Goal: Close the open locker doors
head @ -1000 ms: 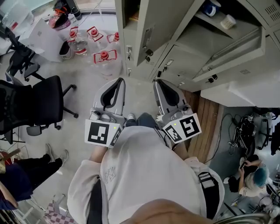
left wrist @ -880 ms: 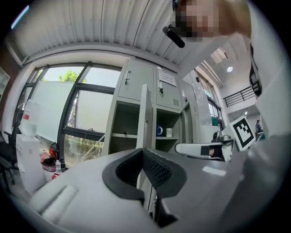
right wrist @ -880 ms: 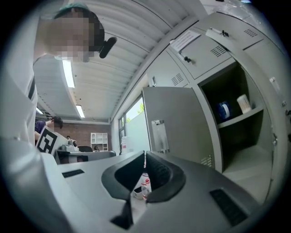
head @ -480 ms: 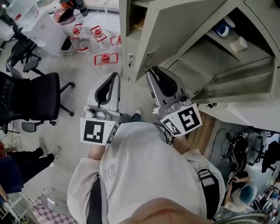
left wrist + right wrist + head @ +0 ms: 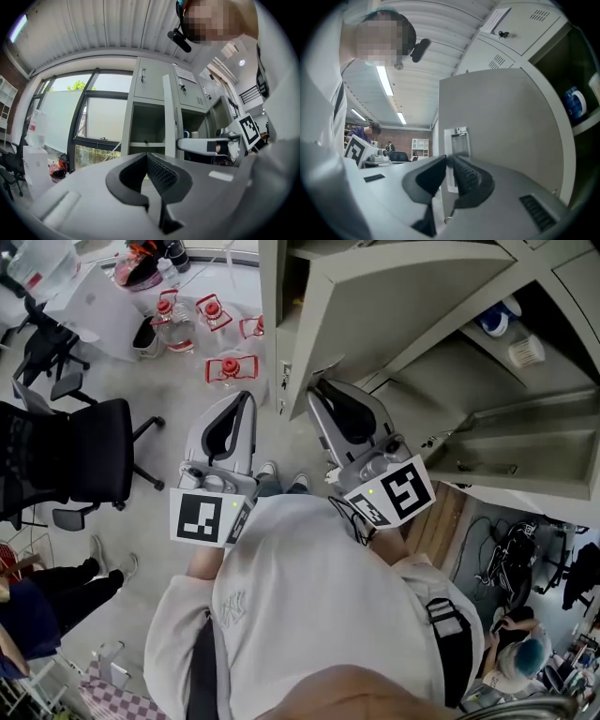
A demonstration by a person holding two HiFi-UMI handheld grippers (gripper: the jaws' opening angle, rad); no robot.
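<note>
Hardly begun, to judge by the lockers: on the far right a wide locker door (image 5: 394, 306) standing open, and behind it open compartments (image 5: 469, 362) with a blue cup (image 5: 503, 320) on a shelf. Flat grey painted metal, thin, sharp-edged, with a small rectangular lock plate (image 5: 459, 140). Right hand-held gripper (image 5: 323, 392) closed on nothing, just beside that door's edge. Left hand-held gripper (image 5: 246, 407) likewise closed and empty, apart from the lockers. Black ribbed pads (image 5: 465, 174).

A black office chair (image 5: 75, 456) stands on the pale floor (image 5: 178, 381) near red-capped water bottles (image 5: 230, 367).
</note>
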